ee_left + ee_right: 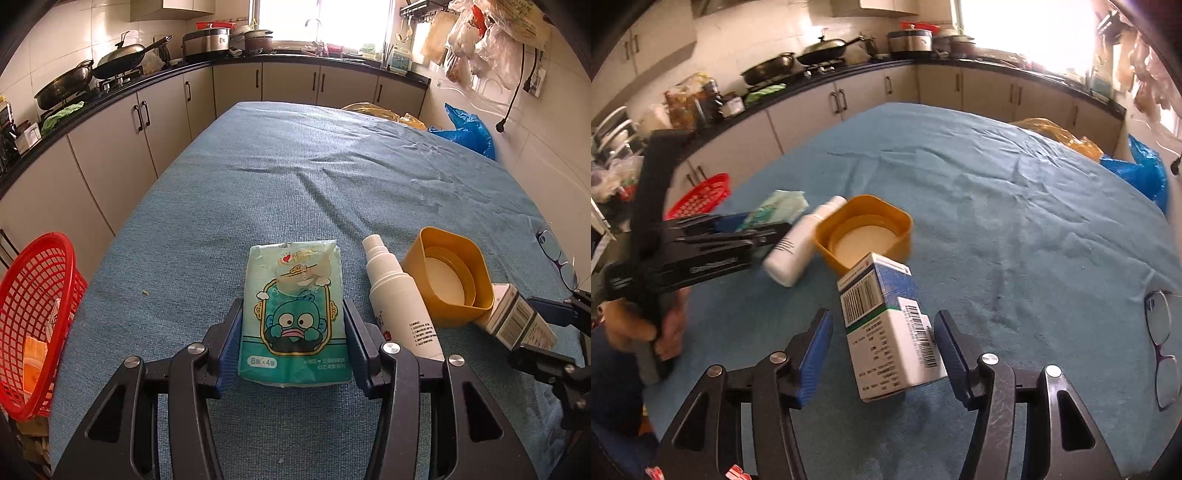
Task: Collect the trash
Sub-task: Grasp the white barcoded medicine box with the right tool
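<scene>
- A tissue packet (293,314) is being clamped by the left gripper (293,325), both blue pads (232,343) pressed against the packet's long sides; the packet is lying flat on the blue tablecloth (314,177).
- A small carton (890,328) is being straddled by the right gripper (884,343); its jaws are standing open, with a clear gap seen at the left pad and the right pad just beside the carton's edge.
- At 2 o'clock from the packet, a white spray bottle (400,299) is being shown lying on its side, touching a yellow square lid (448,277) tipped open-side up.
- At 12 o'clock from the carton, the same lid (864,232) is seen just beyond it.
- At 9 o'clock from the packet, a red basket (33,325) is being shown off the table's edge.
- At 3 o'clock from the carton, a pair of glasses (1161,343) is lying on the cloth.
- The left tool is being held by a hand (665,328).
</scene>
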`<state>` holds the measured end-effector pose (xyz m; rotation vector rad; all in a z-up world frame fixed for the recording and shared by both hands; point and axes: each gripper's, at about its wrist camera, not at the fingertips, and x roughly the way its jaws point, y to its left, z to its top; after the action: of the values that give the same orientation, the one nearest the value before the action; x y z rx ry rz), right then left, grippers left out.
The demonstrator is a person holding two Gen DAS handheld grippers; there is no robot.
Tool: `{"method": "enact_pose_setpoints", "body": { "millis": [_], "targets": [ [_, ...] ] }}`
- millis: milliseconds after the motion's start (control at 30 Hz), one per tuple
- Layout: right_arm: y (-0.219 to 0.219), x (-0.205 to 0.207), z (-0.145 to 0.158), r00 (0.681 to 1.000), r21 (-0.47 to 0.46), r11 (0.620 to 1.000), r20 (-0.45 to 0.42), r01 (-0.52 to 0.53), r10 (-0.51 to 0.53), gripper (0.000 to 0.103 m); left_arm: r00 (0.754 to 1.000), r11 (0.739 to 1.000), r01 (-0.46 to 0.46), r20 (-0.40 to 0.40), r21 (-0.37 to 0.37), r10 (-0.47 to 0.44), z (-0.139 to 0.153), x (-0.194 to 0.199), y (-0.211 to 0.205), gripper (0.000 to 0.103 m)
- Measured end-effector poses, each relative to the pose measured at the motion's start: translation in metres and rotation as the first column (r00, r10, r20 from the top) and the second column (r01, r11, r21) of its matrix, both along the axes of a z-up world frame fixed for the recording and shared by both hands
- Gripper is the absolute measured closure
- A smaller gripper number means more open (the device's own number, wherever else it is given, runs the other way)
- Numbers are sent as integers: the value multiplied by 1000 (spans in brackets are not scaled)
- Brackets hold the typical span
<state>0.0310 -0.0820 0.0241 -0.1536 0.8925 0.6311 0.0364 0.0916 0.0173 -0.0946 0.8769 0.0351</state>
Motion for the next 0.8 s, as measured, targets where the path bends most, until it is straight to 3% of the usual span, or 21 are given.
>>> {"method": "enact_pose_setpoints", "body": {
  "millis": [167, 400, 467, 533, 667, 800],
  "targets": [
    [4, 1, -6, 999, -47, 998, 10, 34, -33, 38, 1000, 1000, 1, 0, 3, -1, 0, 0, -1, 54],
    [7, 3, -13, 998, 4, 1000, -58, -2, 2, 40, 1000, 1000, 1, 0, 2, -1, 0, -1, 1, 54],
    [8, 2, -13, 998, 3, 1000, -55, -4, 4, 47, 1000, 1000, 1, 0, -1, -1, 0, -1, 1, 54],
    [10, 2, -15, 998, -2, 1000, -64, -3, 3, 62, 1000, 1000, 1, 0, 0, -1, 0, 0, 0, 54],
    [16, 0, -20, 999, -48, 999, -46, -4, 2, 66, 1000, 1000, 3, 2, 0, -3, 0, -1, 1, 54],
    [10, -3, -9, 1000, 2, 1000, -4, 11, -11, 66, 1000, 1000, 3, 24, -5, -3, 2, -5, 2, 54]
  ]
}}
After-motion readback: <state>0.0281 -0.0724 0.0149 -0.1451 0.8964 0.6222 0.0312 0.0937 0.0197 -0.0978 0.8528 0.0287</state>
